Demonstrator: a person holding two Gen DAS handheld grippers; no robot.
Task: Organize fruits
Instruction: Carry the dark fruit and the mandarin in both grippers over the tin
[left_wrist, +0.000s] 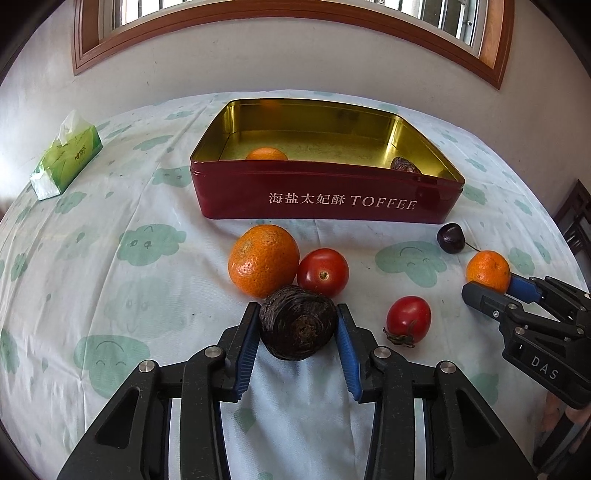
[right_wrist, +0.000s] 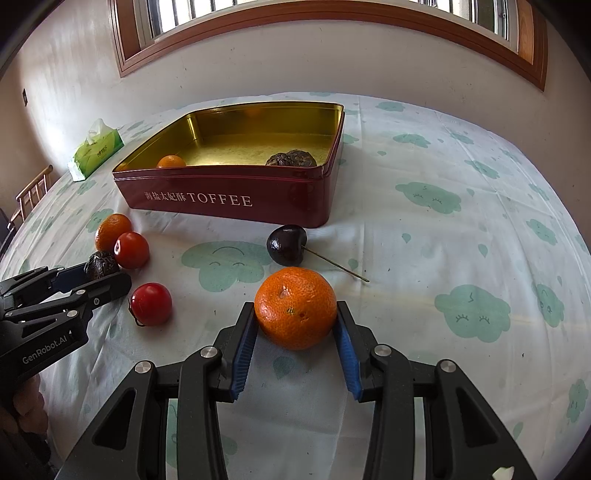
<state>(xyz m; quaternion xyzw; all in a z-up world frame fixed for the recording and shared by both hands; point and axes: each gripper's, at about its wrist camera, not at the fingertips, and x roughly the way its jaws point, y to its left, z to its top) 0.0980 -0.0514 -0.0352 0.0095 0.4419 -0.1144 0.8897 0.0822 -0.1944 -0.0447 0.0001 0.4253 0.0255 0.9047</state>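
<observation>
My left gripper (left_wrist: 298, 308) is shut on a dark wrinkled fruit (left_wrist: 297, 325), with both blue pads against its sides, low over the tablecloth. My right gripper (right_wrist: 295, 306) is shut on a small tangerine (right_wrist: 295, 308) that rests on the cloth. A bigger tangerine (left_wrist: 263, 260) and a red tomato (left_wrist: 322, 272) lie just beyond the dark fruit. A second tomato (left_wrist: 408, 319) lies between the grippers, and a dark cherry (right_wrist: 286, 245) with a stem lies ahead of the right one. The red toffee tin (left_wrist: 325, 192) holds a tangerine (left_wrist: 266, 153) and another dark fruit (left_wrist: 404, 164).
A green tissue pack (left_wrist: 66, 158) lies at the far left of the table. The wall and a wood-framed window stand behind the table. Chair backs show past the table's left edge (right_wrist: 33, 192) and its right edge (left_wrist: 576, 218).
</observation>
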